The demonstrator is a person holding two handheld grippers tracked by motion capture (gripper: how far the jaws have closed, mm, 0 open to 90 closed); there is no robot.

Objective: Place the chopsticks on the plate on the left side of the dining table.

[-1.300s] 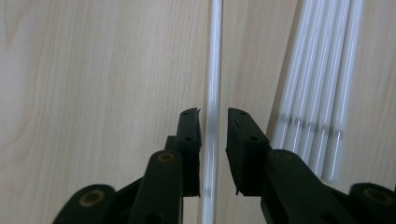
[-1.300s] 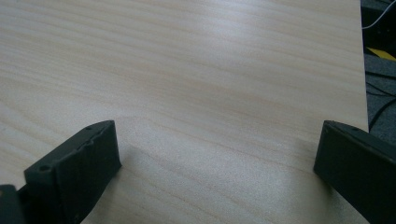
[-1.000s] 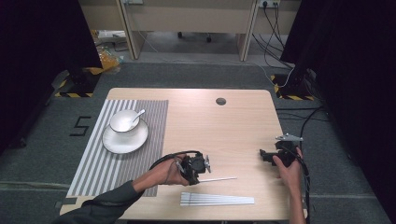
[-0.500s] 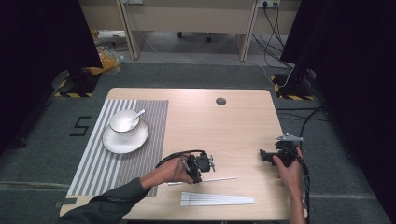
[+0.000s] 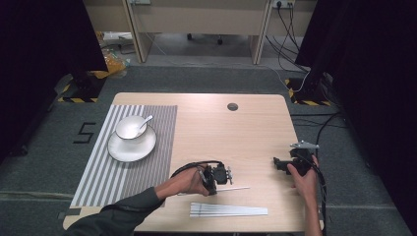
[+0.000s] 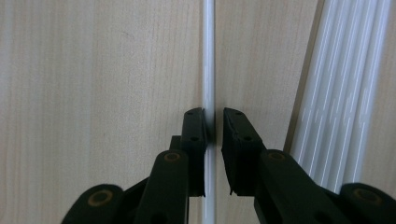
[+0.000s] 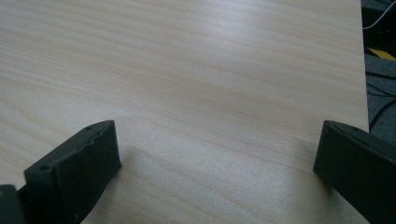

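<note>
A single thin white stick point(image 6: 208, 70) lies on the pale wooden table point(image 5: 236, 132) near its front edge, just behind a flat bundle of white sticks point(image 5: 228, 211). The left gripper point(image 6: 214, 122) straddles it, its black jaws just closing in, the near pad touching the stick (a sliver of gap remains on the other side). The right gripper point(image 7: 215, 149) rests over bare wood at the right edge, jaws wide apart. A grey striped placemat point(image 5: 128, 157) carries a white plate point(image 5: 132, 146), a bowl point(image 5: 130, 127) and spoon point(image 5: 144, 122). Grey carpet surrounds the table; a "5" point(image 5: 86, 132) marks the floor. Compared with a second ago, the left hand point(image 5: 184, 183) sits slightly further right and lower.
</note>
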